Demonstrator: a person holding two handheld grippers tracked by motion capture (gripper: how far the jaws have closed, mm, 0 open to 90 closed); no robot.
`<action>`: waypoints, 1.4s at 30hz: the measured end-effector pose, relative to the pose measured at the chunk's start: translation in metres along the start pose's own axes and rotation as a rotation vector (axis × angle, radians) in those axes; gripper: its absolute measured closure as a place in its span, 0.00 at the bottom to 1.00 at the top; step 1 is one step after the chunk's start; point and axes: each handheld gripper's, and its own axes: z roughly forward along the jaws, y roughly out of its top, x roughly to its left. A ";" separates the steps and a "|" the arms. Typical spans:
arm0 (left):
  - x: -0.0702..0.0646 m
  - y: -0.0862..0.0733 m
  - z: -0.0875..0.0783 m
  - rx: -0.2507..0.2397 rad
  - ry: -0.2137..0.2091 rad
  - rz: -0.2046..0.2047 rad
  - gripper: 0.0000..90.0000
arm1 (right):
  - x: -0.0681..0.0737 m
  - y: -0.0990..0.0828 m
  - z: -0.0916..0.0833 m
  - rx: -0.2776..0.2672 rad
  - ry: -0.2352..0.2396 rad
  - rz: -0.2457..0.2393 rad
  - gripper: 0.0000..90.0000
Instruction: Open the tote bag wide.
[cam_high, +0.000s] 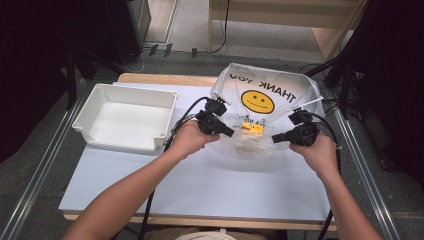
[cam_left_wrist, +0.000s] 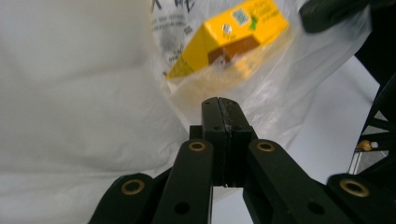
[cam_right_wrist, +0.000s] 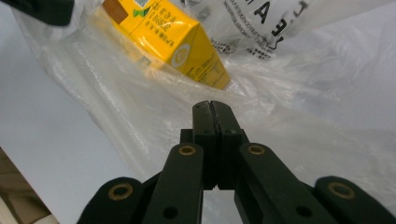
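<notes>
The yellow carton (cam_high: 252, 128) lies inside the clear plastic bag (cam_high: 265, 92) near the worktop's (cam_high: 200, 180) far right corner, its long axis running roughly along the far edge, between the two tongs. The left tongs (cam_high: 231, 133) and right tongs (cam_high: 275, 138), both closed, pinch the bag's film on either side; the left sits slightly nearer the carton. A white tray (cam_high: 125, 117) stands at the far left.

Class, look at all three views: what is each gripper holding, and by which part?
Both are shut on the plastic bag: the left gripper and the right gripper each pinch its film at the mouth's edge, near the yellow carton.
</notes>
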 end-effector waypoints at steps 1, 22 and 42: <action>-0.001 0.004 -0.004 -0.012 0.004 -0.003 1.00 | 0.001 -0.001 0.001 0.001 0.000 -0.001 1.00; -0.006 0.062 -0.054 -0.127 0.079 0.069 1.00 | 0.020 0.000 -0.023 -0.040 -0.009 -0.066 1.00; 0.021 0.079 -0.005 -0.016 0.143 0.028 1.00 | 0.020 0.006 -0.035 -0.042 -0.020 -0.075 1.00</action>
